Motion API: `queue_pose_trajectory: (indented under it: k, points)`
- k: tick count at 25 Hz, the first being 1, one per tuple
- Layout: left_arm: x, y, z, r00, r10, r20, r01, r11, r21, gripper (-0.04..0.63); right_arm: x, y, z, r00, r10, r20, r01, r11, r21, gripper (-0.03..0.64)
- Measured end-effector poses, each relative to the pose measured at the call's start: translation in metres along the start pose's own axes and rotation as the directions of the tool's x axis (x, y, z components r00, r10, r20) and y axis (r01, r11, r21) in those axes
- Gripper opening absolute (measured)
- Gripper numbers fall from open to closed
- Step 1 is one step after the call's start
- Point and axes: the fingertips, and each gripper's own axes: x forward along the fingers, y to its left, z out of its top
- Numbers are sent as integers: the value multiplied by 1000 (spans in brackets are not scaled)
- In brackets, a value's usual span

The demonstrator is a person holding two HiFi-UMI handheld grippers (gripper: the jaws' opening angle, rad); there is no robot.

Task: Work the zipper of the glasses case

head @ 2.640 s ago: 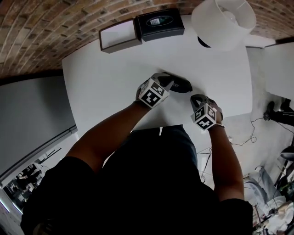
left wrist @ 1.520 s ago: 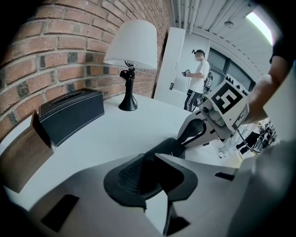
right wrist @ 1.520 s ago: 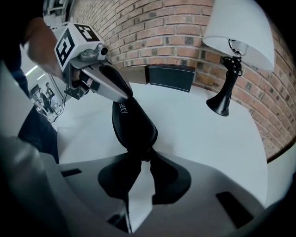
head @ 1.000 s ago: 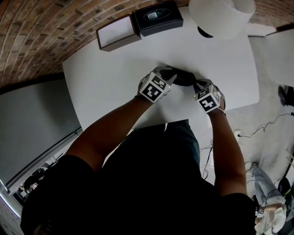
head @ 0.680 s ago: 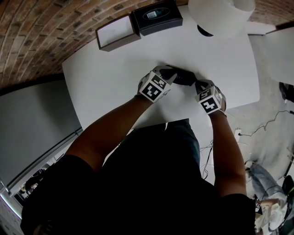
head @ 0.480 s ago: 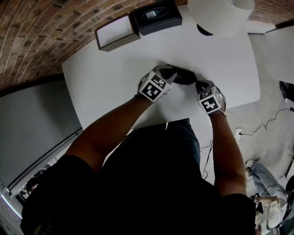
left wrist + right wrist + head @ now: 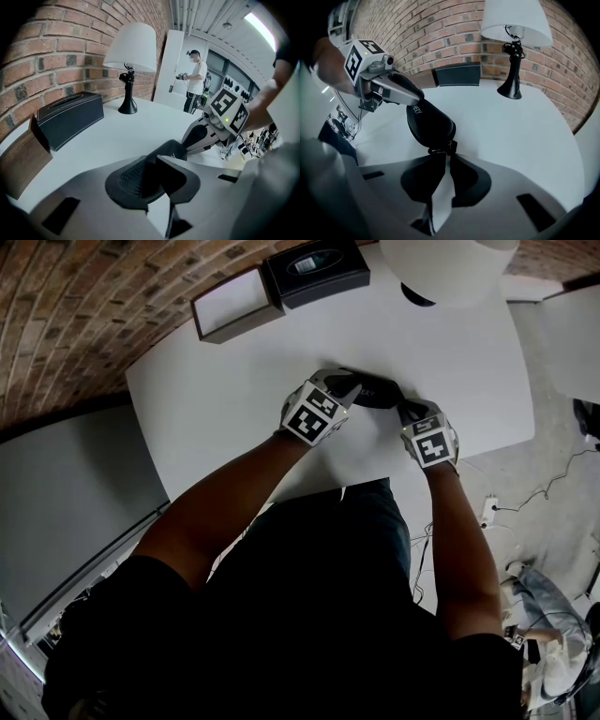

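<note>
My left gripper (image 7: 154, 177) is clamped on one end of the smooth, black, oval glasses case (image 7: 373, 392), which lies closed on the white table (image 7: 216, 399) just in front of the lamp (image 7: 450, 268). My right gripper (image 7: 444, 157) pinches the small zipper pull (image 7: 449, 146) at its jaw tips, and those jaws are beginning to open. A couple of seconds ago it hung clear of the case.

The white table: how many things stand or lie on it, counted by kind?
Glasses case: 1
Boxes: 2, the black box and the brown box
Lamp: 1
Total: 4
</note>
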Motion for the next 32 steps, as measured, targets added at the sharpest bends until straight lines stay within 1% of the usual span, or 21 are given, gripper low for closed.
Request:
queue_pose_trajectory:
  k: [2, 5, 9, 11, 13, 16, 20, 22, 27, 32]
  points:
    - [0, 0, -2, 1000, -1, -3, 1, 1000, 0, 80, 0, -2, 0, 1000, -17, 8, 17, 1000, -1, 43]
    - [0, 1, 2, 1000, 0, 8, 0, 1000, 14, 80, 1, -6, 1, 999, -38, 24, 38, 999, 11, 83]
    - [1, 0, 1, 1000, -6, 15, 5, 1000, 10, 80, 1, -3, 4, 999, -25, 29, 25, 1000, 13, 83]
    - [1, 0, 1, 1000, -7, 17, 6, 1000, 9, 80, -1, -2, 6, 999, -36, 39, 36, 999, 4, 81]
    - [1, 1, 2, 1000, -5, 15, 4, 1000, 13, 80, -3, -2, 10, 997, -57, 60, 58, 998, -24, 81]
    - [1, 1, 2, 1000, -10, 12, 10, 1000, 12, 80, -2, -3, 12, 995, -67, 71, 74, 992, -99, 78]
    - [2, 1, 2, 1000, -13, 18, 13, 1000, 4, 80, -1, -2, 12, 998, -52, 45, 61, 972, -226, 69]
    - [2, 1, 2, 1000, -13, 16, 13, 1000, 3, 80, 0, -2, 12, 999, -31, 36, 39, 963, -268, 64]
    - [2, 2, 1, 1000, -14, 13, 14, 1000, 7, 80, -2, -1, 13, 1000, 15, 16, -9, 949, -316, 58]
    - [1, 1, 3, 1000, -10, 27, 9, 1000, 17, 80, -4, 0, 13, 1000, 16, 10, -12, 941, -338, 54]
